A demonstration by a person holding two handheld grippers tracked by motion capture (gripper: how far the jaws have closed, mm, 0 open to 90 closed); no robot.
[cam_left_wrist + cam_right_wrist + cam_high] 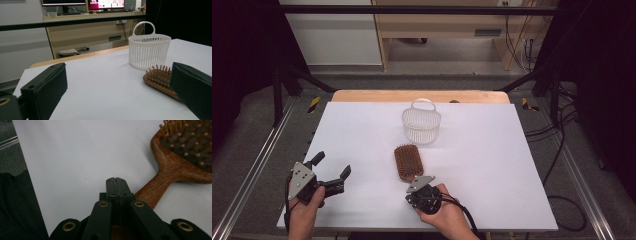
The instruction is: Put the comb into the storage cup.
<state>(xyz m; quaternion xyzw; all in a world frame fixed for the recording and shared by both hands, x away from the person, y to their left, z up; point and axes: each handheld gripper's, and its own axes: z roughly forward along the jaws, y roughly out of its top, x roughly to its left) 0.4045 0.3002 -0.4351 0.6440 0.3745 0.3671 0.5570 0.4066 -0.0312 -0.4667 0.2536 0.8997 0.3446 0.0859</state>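
Note:
A wooden paddle hairbrush [408, 161] lies bristles up on the white table [492, 165], its handle pointing toward the near edge. My right gripper [417, 184] sits at the end of that handle. In the right gripper view its jaws [116, 180] are shut flat against each other, and the brush handle [152, 192] runs under them on the right. A white slatted basket [421, 125] with a loop handle stands upright just beyond the brush. My left gripper [333, 164] hovers at the near left, open and holding nothing. It looks toward the basket [149, 51] and the brush [158, 77].
A wooden strip [422, 96] borders the table's far edge. Metal rails [257, 165] run along both sides, and cables [557, 150] lie on the floor to the right. Shelving stands behind the table.

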